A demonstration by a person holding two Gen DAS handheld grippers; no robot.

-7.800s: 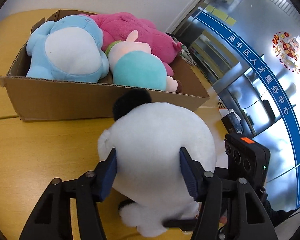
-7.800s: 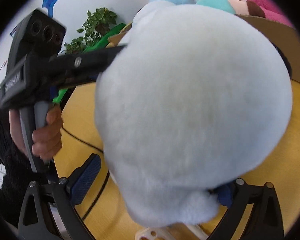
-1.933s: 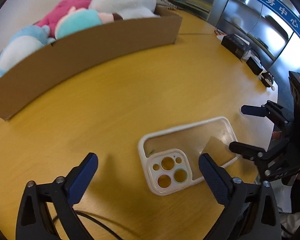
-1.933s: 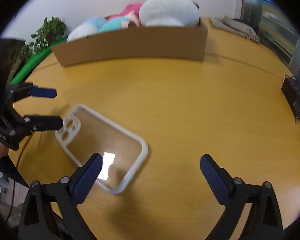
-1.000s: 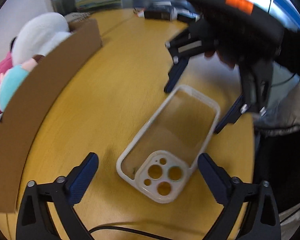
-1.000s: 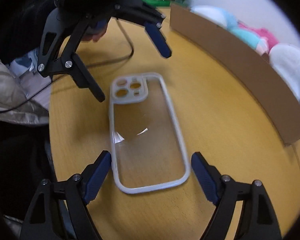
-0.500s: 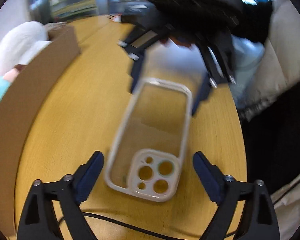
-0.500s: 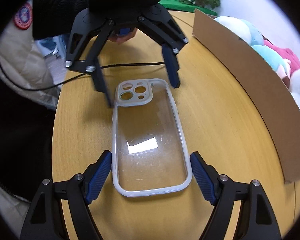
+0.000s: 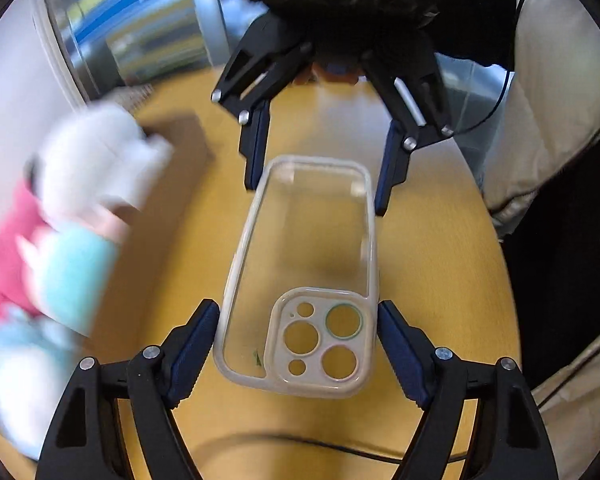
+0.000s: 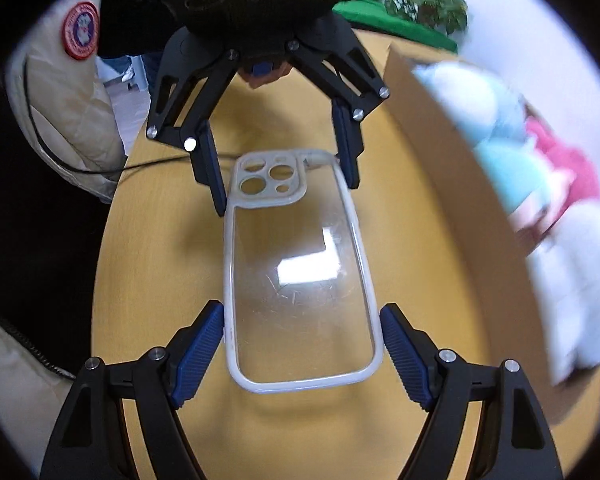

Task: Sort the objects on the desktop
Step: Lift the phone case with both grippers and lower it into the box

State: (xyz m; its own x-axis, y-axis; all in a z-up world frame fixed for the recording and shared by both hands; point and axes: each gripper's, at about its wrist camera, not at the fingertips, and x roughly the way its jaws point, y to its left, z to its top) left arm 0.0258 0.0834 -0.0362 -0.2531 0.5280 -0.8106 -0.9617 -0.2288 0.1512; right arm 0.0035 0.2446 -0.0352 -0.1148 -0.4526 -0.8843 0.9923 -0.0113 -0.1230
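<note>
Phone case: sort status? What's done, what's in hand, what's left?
Done: the plush toys sit in the cardboard box. In hand: the clear phone case, taken at both ends. The left claw is closing on its camera-cutout end and the right claw is on the plain end. It looks lifted just off the table. Left: putting the case away; the frames don't show where.

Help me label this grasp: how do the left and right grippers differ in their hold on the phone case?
The left gripper takes the phone case at its camera-cutout end; the right gripper takes the plain end. The left jaws are closing on the rim; the right pads sit against it. Both face each other, clamping across the case's width.
</note>
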